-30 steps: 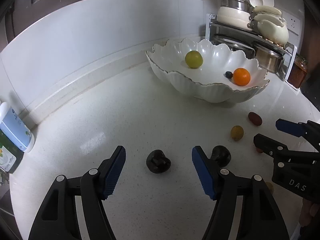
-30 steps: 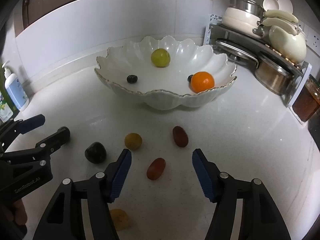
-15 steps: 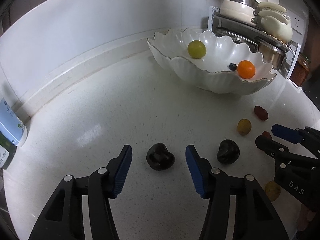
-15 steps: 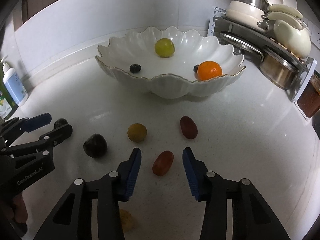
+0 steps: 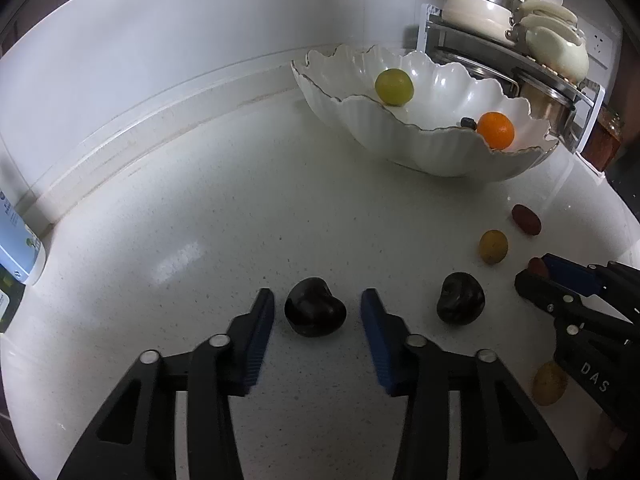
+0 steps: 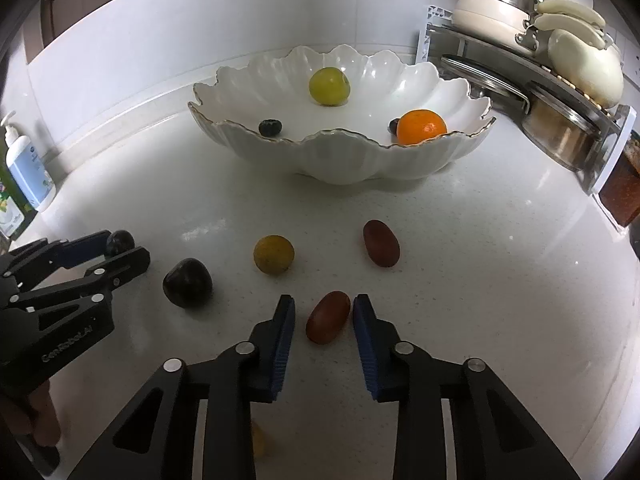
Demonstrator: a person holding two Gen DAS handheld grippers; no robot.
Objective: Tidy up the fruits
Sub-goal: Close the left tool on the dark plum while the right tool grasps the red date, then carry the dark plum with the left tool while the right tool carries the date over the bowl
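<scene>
The dark lumpy fruit [image 5: 315, 307] lies on the white counter [image 5: 224, 208] between the blue pads of the left gripper [image 5: 317, 312], which have narrowed around it over the last second but stand short of touching, a sliver of counter showing on each side. The reddish oval fruit [image 6: 328, 317] sits likewise inside the right gripper [image 6: 324, 318], whose fingers have drawn in from a wide spread to just beside its skin; neither tool pinches anything yet. Both have moved forward and down onto their targets, so I judge a double pick is about to close

Beyond them wait a second dark fruit [image 6: 187, 283], a yellow round fruit [image 6: 274, 254] and a dark red oval fruit [image 6: 381, 243], loose on the counter. The scalloped bowl [image 6: 340, 152] further back already holds a green fruit [image 6: 329, 85], an orange [image 6: 422, 127] and a small dark berry [image 6: 270, 127]
</scene>
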